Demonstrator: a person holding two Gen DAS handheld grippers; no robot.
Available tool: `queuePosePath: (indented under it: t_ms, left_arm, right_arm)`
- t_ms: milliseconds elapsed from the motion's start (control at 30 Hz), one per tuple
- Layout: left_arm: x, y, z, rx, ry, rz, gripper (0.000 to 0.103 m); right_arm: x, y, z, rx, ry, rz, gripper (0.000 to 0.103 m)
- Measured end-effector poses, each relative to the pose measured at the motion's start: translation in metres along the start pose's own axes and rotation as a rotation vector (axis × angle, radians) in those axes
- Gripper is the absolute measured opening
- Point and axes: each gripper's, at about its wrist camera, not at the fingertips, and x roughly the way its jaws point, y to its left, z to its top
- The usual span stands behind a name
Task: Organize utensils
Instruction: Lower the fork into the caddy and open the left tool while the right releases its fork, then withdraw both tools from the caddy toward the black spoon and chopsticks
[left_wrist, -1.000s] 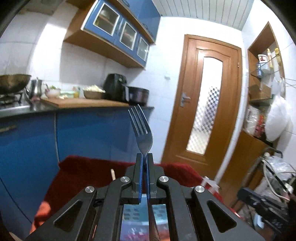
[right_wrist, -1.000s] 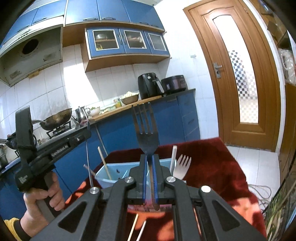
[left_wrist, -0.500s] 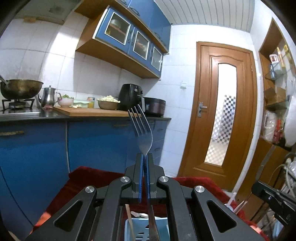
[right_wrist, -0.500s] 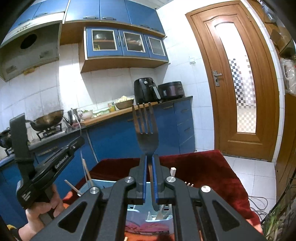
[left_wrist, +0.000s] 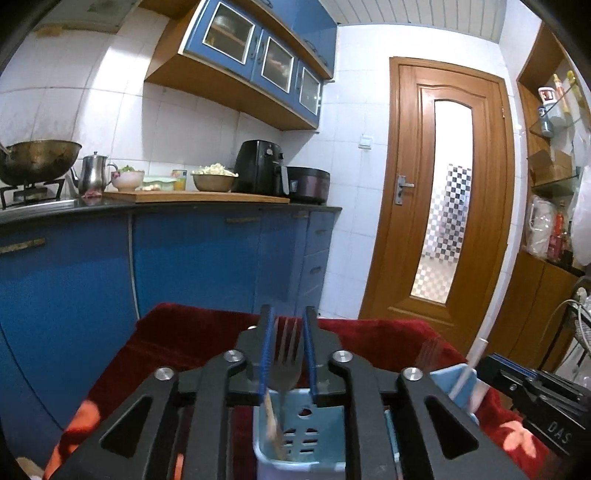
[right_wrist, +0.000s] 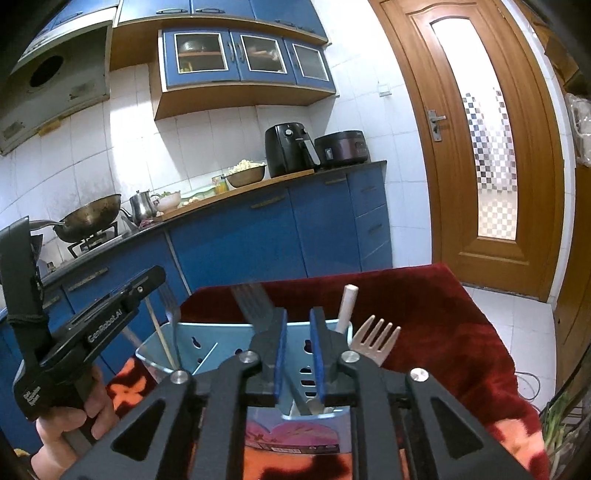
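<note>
My left gripper (left_wrist: 288, 325) is open above a light blue utensil holder (left_wrist: 301, 439); a metal fork (left_wrist: 286, 354) stands loose between the jaws, in the holder. My right gripper (right_wrist: 298, 325) is open over the same holder (right_wrist: 221, 341). A dark fork (right_wrist: 251, 306) leans left of its jaws in the holder. A pale fork (right_wrist: 375, 341), a white stick (right_wrist: 347, 306) and chopsticks (right_wrist: 159, 332) also stand in the holder. The left gripper's body (right_wrist: 85, 332) and the hand show at left.
The holder stands on a table with a red cloth (right_wrist: 424, 302). Blue kitchen cabinets (left_wrist: 184, 258) with a wok, kettle, bowls and air fryer lie beyond. A wooden door (left_wrist: 443, 192) is at right. Shelves and bags are at far right.
Both grippers have opened and let go of their forks, which have dropped into the blue holder. Both grippers have lowered towards the holder.
</note>
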Motion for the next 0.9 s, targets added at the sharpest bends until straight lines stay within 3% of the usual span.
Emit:
queuePosePath:
  t_ms: [467, 900]
  left_arm:
    - [-0.040, -0.013, 0.005, 0.019, 0.090, -0.083, 0.018]
    - [-0.085, -0.012, -0.010, 0.022, 0.215, -0.103, 0.018]
  right_arm:
    - [-0.034, 0.008, 0.000, 0.016, 0.042, 0.028, 0.016]
    - [-0.063, 0.017, -0.034, 0.045, 0.188, 0.043, 0.017]
